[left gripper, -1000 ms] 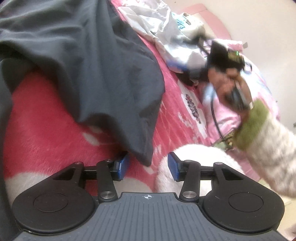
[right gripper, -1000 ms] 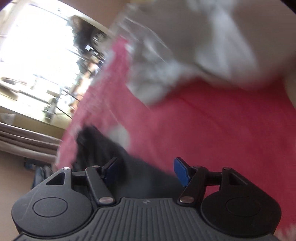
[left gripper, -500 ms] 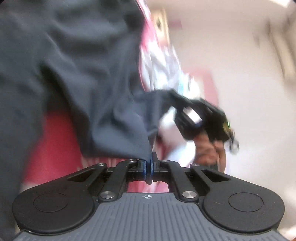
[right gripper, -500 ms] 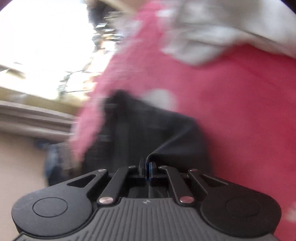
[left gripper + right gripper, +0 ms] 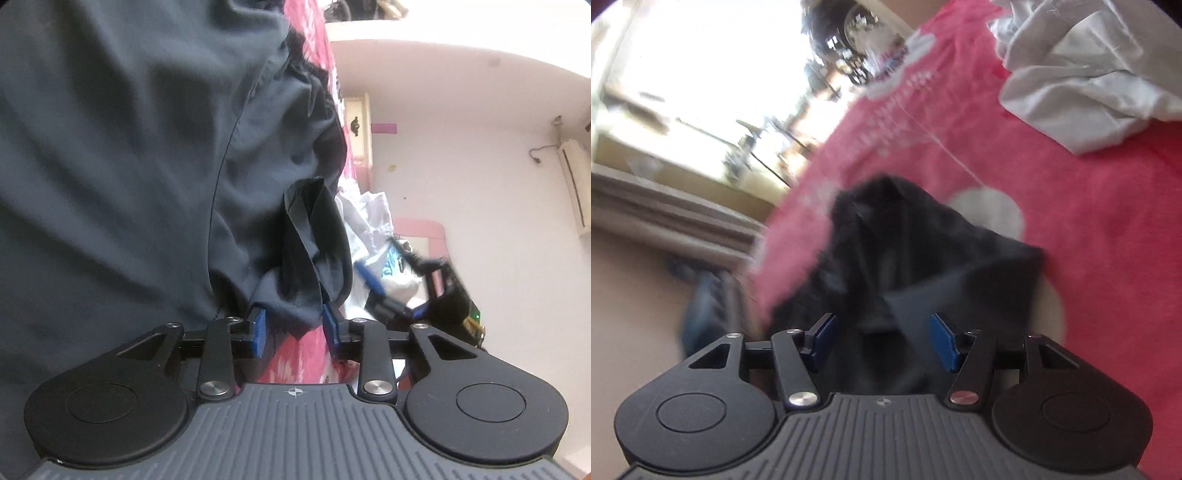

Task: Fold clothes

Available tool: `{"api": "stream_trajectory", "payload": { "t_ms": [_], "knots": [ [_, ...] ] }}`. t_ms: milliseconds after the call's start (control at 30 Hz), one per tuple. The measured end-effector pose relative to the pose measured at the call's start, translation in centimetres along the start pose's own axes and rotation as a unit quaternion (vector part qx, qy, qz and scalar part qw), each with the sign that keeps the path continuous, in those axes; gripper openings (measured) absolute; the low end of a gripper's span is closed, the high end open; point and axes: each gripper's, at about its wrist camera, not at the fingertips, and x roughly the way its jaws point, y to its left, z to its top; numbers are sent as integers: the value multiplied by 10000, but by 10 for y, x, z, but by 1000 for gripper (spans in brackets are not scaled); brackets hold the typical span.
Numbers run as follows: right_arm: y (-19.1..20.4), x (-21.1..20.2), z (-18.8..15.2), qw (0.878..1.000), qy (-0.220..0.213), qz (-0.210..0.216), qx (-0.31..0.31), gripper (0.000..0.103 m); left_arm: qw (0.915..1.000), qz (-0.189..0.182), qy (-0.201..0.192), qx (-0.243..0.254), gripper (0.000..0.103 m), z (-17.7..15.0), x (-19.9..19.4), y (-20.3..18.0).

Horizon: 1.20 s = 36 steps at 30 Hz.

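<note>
Dark grey garment [image 5: 122,177]: corner hangs between opening jaws of left hand-held gripper [image 5: 294,331], released; right hand-held gripper [image 5: 882,341] likewise opening, fabric between, unpinched.

Bed covered by a pink blanket [image 5: 1089,229] with white spots. Dark garment [image 5: 923,258] lies crumpled on the blanket near its edge, just beside one white spot [image 5: 991,210]. Pale grey cloth [image 5: 1078,81], bunched, lies well apart from the dark garment, further across the blanket.
</note>
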Motion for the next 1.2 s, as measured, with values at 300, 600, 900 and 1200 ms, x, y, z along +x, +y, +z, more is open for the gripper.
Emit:
{"api": "stream_trajectory", "payload": {
  "t_ms": [300,600,900,1200],
  "knots": [
    [54,16,-54,9642,-75,-976,-2464,46,9882,823,-654,1118,31,-7,-24,-26],
    [95,55,-55,9171,-220,-1359,-3742,24,9404,1479,-828,2948,31,-31,-15,-69],
    [106,118,-66,8355,190,-2143,-5056,17,8947,1790,-555,4054,33,-57,19,-76],
    [102,130,-60,8118,342,-2360,-5331,19,8730,2062,-618,4376,33,-54,22,-71]
  ]
}}
